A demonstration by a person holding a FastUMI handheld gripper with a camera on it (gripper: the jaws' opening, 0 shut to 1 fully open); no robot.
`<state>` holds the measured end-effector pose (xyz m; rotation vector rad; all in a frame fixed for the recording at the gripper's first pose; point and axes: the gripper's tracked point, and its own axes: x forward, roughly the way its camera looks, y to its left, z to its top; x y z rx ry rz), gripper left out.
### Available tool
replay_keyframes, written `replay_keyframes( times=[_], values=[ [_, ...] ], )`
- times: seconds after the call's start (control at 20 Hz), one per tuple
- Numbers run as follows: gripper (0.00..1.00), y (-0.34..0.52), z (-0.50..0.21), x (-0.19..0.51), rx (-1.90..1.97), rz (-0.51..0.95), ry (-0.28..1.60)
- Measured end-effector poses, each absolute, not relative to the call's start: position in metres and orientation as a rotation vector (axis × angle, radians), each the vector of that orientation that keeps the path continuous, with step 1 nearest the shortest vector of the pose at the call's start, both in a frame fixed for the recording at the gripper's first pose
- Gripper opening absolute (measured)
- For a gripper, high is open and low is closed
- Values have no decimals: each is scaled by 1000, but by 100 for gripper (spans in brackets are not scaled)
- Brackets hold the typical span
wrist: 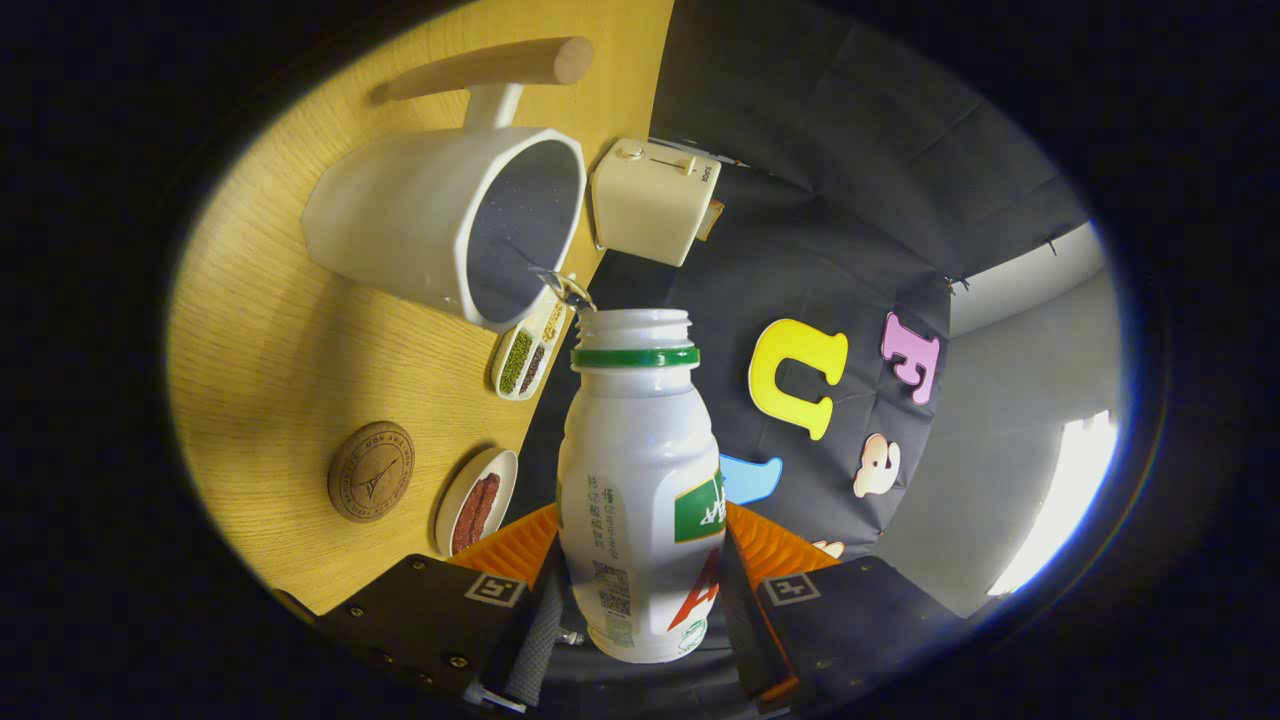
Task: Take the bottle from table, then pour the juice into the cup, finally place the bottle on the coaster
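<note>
Gripped between both fingers of the claw point(640, 590), a white plastic bottle with a green neck ring and printed label point(640, 490) lies nearest the lens; the claw is closed on its lower body, one finger pressing on each side. Its cap is off and the threaded mouth points straight ahead, so the bottle's long axis runs along the fingers. The whole view is rolled, which suggests the bottle is tipped for pouring.

Largest in the scene is the yellow wood-grain desk point(270, 330), lying to one side of the bottle. On it stands a white ceramic cup with a pale wooden bar handle point(450, 230), its open, dark interior turned toward the bottle mouth. A thin clear stream appears to reach from the mouth to the near rim of the cup, though this is hard to tell for certain. Judged from this, pouring is under way.

Beyond the cup sits a cream toaster point(650, 200). Between cup and bottle lies a narrow white tray of green and dark grains point(525, 360). Nearer the fingers are a small white dish of reddish grains point(476, 512) and, just beside it, the round engraved wooden coaster point(371, 471), bare, off to the cup's side of the bottle.
</note>
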<state>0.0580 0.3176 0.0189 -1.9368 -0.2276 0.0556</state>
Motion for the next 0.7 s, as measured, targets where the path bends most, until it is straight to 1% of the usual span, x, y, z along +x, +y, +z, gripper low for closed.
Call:
replay_keyframes(
  times=[0.7],
  values=[
    [71, 327, 20, 56, -2036, 75, -270]
  ],
)
